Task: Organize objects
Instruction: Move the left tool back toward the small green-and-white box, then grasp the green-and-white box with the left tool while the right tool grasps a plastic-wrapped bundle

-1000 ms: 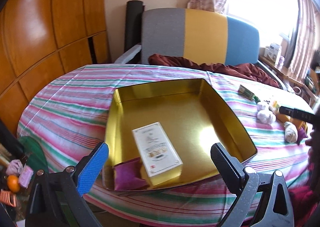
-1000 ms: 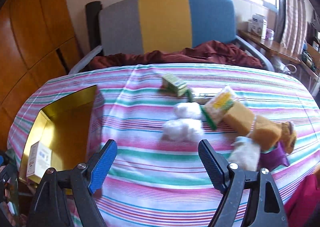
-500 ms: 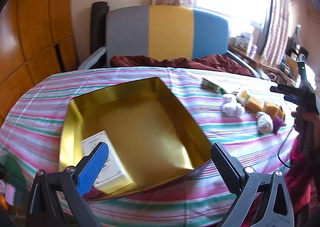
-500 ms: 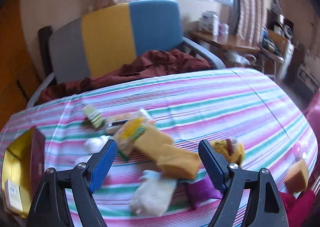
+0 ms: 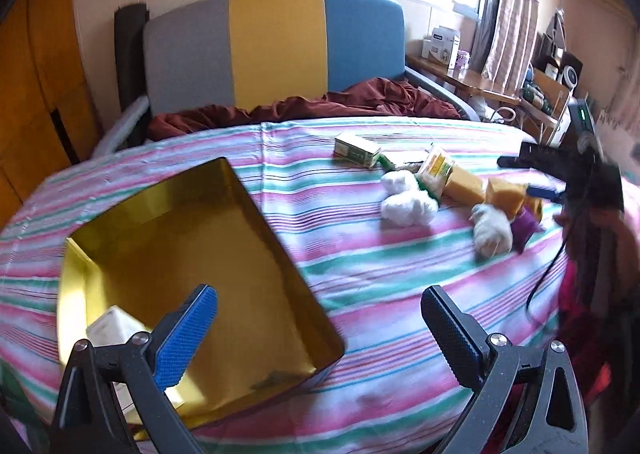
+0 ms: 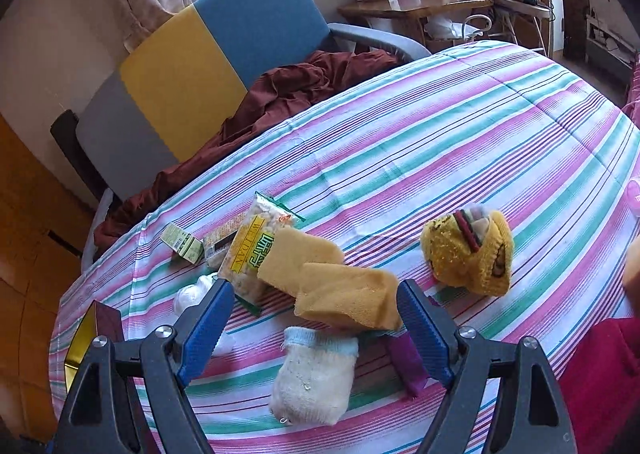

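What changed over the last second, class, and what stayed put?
Both views swung right: the right gripper, open and empty, went from the cotton balls to the yellow sponges; the left gripper drifted off the gold tin. Nothing grasped or released; items unmoved.

Striped cloth (image 5: 340,254) covering the table | gold box (image 5: 180,254) sitting at left | green carton (image 5: 356,149), snack bag (image 6: 256,250), cotton wads (image 5: 404,201), yellow sponges (image 6: 340,282), white sock (image 6: 312,374), purple pouch (image 6: 408,362) lying clustered together at right | yellow knit bundle (image 6: 468,254) sitting just apart
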Available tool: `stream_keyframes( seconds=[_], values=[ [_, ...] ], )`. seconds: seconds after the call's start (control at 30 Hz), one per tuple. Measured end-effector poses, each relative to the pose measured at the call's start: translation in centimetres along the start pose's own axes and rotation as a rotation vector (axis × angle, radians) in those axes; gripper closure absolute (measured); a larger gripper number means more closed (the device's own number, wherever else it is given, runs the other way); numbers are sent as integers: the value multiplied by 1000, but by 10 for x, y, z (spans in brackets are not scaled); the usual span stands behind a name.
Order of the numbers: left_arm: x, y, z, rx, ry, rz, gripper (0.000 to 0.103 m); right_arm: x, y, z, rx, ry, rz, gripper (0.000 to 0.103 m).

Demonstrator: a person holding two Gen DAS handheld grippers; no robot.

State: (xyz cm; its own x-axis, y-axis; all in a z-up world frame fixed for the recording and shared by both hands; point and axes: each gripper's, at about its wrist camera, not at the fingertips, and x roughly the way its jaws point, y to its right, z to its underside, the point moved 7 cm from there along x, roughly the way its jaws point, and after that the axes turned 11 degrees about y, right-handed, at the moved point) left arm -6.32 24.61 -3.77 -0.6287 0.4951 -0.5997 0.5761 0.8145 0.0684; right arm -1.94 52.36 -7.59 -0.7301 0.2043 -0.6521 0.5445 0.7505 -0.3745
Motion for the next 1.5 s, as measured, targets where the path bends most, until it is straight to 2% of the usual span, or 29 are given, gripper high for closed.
stream_keyframes(
  seconds=[0.17, 0.37, 0.47, 0.63, 0.97, 1.23, 1.27, 1.33, 1.37, 1.4, 1.43, 1.5],
  values=[
    [27, 9, -31, -100, -40, 63, 1, 3, -5, 3, -5, -20, -31, 18],
    [73, 21, -63, -130, -101, 47, 3, 1, -12, 5, -7, -31, -77, 18],
    [102, 27, -74, -171, -143, 62, 9, 1, -17, 6, -17, -37, -99, 18],
    [151, 29, -87, -216, -192, 36, 17, 0, -25, 9, -28, -50, -138, 18],
    [248, 36, -104, -332, -284, -6, 17, 0, -35, 15, -53, -81, -193, 16],
    [301, 37, -102, -369, -318, -96, 18, 0, -42, 18, -69, -96, -226, 16],
    [307, 37, -99, -365, -325, -101, 19, 0, -42, 19, -71, -97, -226, 16],
    [314, 37, -91, -312, -358, -126, 37, 0, -43, 19, -77, -98, -228, 16],
    [312, 38, -92, -271, -337, -145, 43, 0, -44, 20, -80, -99, -231, 16],
    [309, 38, -91, -246, -328, -153, 67, 0, -44, 20, -83, -100, -232, 16],
    [307, 38, -90, -230, -326, -151, 73, 0, -45, 20, -87, -101, -232, 16],
    [300, 37, -86, -202, -312, -113, 73, 0, -45, 20, -94, -98, -232, 16]
  ],
)
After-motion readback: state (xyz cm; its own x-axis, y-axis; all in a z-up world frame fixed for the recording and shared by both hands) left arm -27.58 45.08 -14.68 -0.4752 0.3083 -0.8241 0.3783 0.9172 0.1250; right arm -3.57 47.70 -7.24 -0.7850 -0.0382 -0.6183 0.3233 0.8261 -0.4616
